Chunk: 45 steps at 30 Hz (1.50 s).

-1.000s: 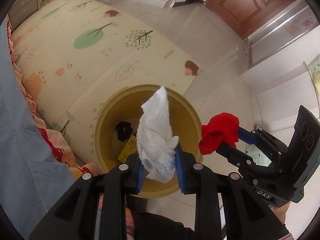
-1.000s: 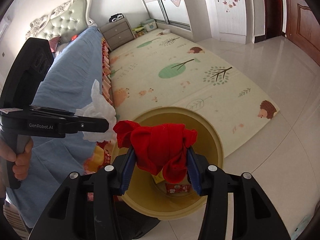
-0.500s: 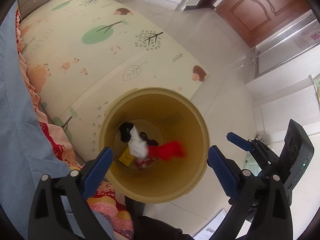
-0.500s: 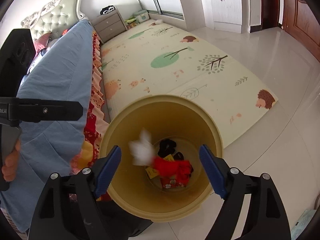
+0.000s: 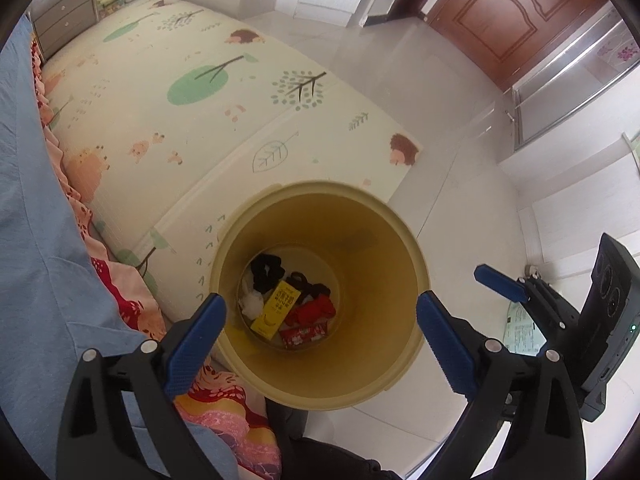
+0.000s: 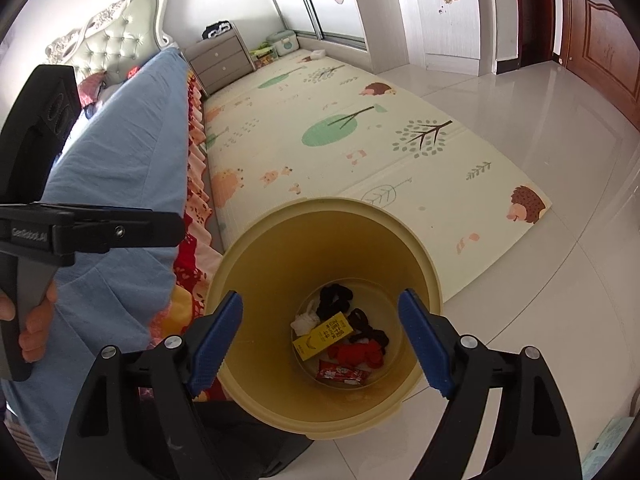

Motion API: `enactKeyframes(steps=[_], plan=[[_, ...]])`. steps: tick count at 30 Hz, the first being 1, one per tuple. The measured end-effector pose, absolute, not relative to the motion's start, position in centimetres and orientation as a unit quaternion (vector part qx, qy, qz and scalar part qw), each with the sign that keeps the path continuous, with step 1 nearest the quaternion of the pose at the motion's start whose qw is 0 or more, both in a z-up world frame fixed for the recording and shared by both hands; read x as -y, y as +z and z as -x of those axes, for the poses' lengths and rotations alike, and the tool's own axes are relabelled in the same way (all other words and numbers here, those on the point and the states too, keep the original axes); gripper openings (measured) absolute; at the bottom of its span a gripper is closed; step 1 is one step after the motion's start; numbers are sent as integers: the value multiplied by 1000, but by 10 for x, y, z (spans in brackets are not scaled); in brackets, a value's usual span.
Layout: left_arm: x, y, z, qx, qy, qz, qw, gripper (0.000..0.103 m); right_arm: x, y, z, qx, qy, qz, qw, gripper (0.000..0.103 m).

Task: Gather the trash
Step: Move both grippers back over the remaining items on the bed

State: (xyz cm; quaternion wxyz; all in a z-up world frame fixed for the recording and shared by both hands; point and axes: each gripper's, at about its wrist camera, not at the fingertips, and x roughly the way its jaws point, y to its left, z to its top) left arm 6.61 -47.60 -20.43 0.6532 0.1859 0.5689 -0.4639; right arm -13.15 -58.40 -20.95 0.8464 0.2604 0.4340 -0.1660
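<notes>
Left wrist view: left gripper (image 5: 320, 332) points steeply down over the yellow bin (image 5: 384, 384), jaws spread wide, nothing between the blue pads. Only this view shows the right gripper (image 5: 498, 286) from the side, off to the right past the bin rim, over white floor tile, plus a paper sheet (image 5: 524, 330) on the floor under it.

Right wrist view: right gripper (image 6: 320, 336) also tilted down over the bin (image 6: 280, 400), jaws well apart, empty. Only this view shows the person's left hand (image 6: 32, 328) wrapped round the left gripper's handle at far left, the bed (image 6: 120, 152) with its tufted headboard (image 6: 120, 32), and the grey nightstand (image 6: 220, 58).

Trash lies at the bin bottom, seen in both views: red cloth (image 5: 312, 312) (image 6: 360, 354), white crumpled tissue (image 5: 252, 304) (image 6: 306, 322), yellow carton (image 5: 276, 308) (image 6: 324, 334) between them, red snack wrapper (image 5: 304, 336) (image 6: 342, 374) nearest the camera, black scrunchies (image 5: 266, 270) (image 6: 334, 298) toward the far side. Tissue and cloth touch the carton.

Bin stands at the corner of the animal-print play mat (image 5: 180, 100) (image 6: 360, 140), just beside the bed's floral skirt (image 5: 132, 300). Brown door (image 5: 512, 12) at upper right.
</notes>
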Motion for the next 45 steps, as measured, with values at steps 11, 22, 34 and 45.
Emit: enactKeyframes(steps=[11,22,34,45], plan=[[442,-136,-49,-476,-540,-103,687,96,564,-171,143,-383,-151,-246,878,75],[339,-44,-24,-273,-497,-93,819,99,498,-101,126,-261,-93,-157,948,84],[203,-13,-64,-232,-393,-63,888,99,420,-48,78,-185,0,-120,975,95],[102,-14,-95,-240,-335,-37,910,99,332,-25,36,-184,65,-76,978,95]])
